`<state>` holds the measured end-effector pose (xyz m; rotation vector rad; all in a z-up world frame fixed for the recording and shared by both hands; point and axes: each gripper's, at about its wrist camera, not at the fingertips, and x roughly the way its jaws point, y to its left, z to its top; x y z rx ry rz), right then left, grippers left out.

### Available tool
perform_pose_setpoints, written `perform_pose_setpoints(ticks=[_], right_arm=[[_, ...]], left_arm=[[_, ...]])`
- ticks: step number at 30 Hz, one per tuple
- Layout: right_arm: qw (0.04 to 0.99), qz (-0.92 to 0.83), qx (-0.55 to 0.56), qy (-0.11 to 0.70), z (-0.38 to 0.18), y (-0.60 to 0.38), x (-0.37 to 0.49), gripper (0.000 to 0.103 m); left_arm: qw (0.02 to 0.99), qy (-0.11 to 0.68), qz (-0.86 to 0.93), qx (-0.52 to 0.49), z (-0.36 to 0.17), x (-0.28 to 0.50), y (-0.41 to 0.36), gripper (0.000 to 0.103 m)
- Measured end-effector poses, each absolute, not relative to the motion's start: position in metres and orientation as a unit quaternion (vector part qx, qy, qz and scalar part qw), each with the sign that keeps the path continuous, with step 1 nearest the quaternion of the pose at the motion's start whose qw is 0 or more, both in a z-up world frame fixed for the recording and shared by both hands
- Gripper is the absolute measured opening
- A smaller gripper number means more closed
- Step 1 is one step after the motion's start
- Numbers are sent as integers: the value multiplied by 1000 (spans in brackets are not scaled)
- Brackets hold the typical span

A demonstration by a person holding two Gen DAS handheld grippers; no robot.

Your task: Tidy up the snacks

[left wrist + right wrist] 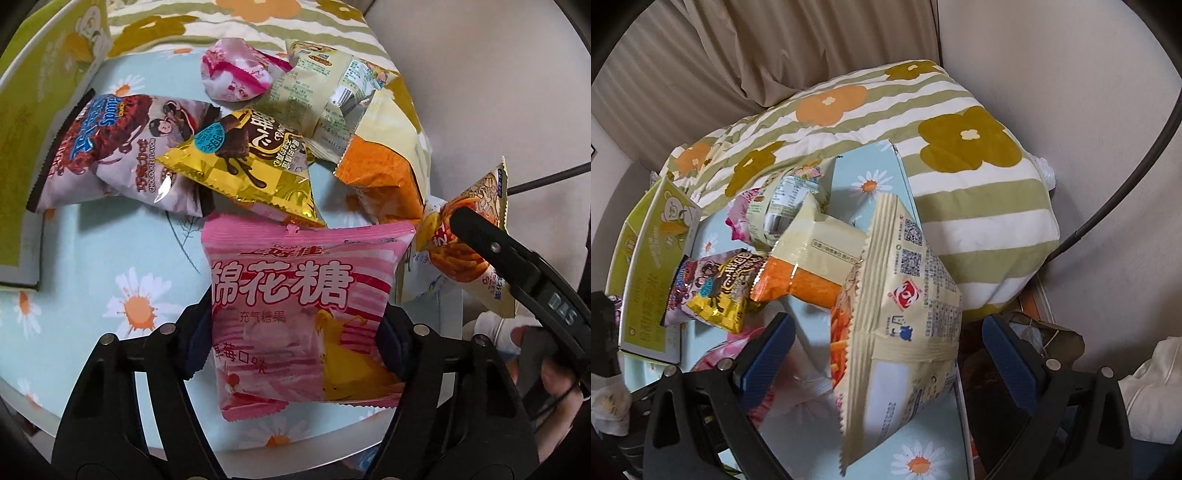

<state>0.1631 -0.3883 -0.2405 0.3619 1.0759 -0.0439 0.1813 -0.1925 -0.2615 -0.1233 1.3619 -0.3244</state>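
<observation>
Snacks lie in a loose pile on my daisy-print tabletop (92, 258), and I have one in each tool. My left gripper (295, 325) is clamped on the pink marshmallow packet (295, 295): both blue pads press its side edges, and the packet lies flat at the table's near edge, printed face up. Beyond it sit the gold chocolate packet (251, 166), partly overlapping the purple chocolate-flavour bag (122, 155), then the orange-and-cream bag (384, 173), a cream packet (328, 88) and a small pink-and-white packet (236, 74). A green-and-white box (26, 147) stands along the left edge, touching the purple bag.

In the right wrist view, my right gripper (886, 362) stands wide open. The cream stick-snack packet (901, 314) stands tilted between the fingers, back seam toward the camera, and neither pad (768, 354) appears to touch it. From the left wrist view one black finger (491, 247) lies across that packet's front, so I cannot tell whether it is supported or free. A striped flower pillow (960, 147) sits behind the table.
</observation>
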Motion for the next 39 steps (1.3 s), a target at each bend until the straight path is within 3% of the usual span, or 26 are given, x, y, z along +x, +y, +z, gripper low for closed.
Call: perform_pose_setpoints(ticks=[6,10,12,17,39], right_arm=[[841,-26,148,519,-249,-384,171,92],[839,-25,133,527,-256,-381,172,75],[840,-21,135,525,-257,-381,170,73],[845,-14,126,520,-252,-376,165,56],[888,48,113,443,-161,-341,93,52]], left_arm=[[762,626,-151,-65,-261,177,-183,70],[766,621,-151,-71,-258,172,-177,70],[768,618,-151,-73,-255,169,-175,70],[775,609,-149,-78,-246,159,-169,70],[845,515,-101,-105,-155,81,-113,70]])
